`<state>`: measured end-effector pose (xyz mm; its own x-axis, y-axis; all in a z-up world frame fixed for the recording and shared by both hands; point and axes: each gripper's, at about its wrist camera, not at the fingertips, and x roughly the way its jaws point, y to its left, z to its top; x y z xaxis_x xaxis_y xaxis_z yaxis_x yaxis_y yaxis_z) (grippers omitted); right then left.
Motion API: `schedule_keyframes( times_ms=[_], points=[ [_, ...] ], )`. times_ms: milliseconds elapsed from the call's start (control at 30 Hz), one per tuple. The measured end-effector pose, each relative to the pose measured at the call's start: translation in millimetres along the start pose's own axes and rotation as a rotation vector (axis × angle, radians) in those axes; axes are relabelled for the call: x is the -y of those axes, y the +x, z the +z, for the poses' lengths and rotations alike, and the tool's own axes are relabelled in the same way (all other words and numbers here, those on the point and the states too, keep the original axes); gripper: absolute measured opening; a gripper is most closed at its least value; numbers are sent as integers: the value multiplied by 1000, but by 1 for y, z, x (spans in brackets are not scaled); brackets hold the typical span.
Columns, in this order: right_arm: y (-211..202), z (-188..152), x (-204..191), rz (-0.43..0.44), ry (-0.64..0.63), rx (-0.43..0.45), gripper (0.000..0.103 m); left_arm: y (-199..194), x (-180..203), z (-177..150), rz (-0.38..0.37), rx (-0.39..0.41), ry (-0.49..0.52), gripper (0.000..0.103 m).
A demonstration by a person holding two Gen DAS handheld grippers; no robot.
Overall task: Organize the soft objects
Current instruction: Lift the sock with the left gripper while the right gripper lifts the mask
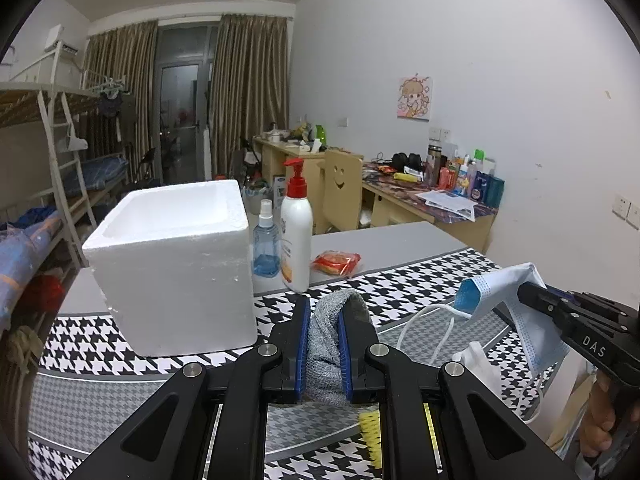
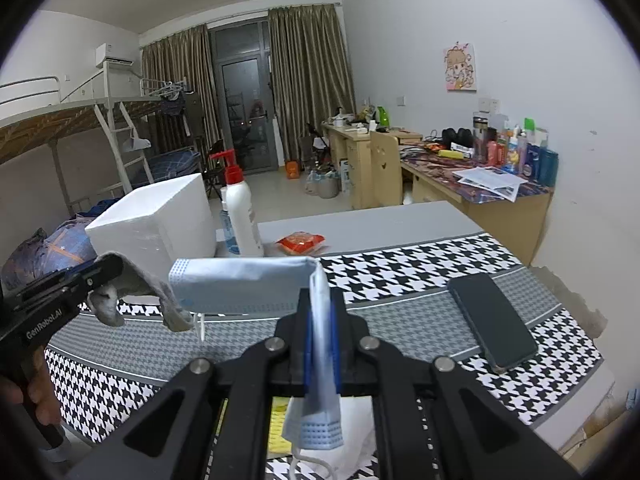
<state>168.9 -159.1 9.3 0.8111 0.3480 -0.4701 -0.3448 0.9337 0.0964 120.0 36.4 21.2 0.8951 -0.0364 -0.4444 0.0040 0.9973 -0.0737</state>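
A: Dangling from the right hand-held gripper (image 2: 321,354), pinched tight, is the blue face mask (image 2: 248,288); the left hand-held gripper (image 1: 323,354) clamps the grey sock (image 1: 326,344) above the counter (image 1: 400,240).

B: Neither sits in the white foam box (image 1: 172,264) yet, so both drops probably remain.

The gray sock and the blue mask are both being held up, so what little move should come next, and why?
Probably carry the left gripper, shut on the gray sock, over the open top of the white foam box just to its left. The right gripper is shut on the blue face mask, both soft things hang above the checked cloth, and the box looks like the only bin.
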Motion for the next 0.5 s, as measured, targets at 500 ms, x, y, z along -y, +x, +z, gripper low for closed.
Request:
schedule_keyframes(
  times_ms=[500],
  points=[
    [6, 18, -21, 56, -30, 13, 11, -12, -14, 23, 70, 64, 25, 14]
  ],
)
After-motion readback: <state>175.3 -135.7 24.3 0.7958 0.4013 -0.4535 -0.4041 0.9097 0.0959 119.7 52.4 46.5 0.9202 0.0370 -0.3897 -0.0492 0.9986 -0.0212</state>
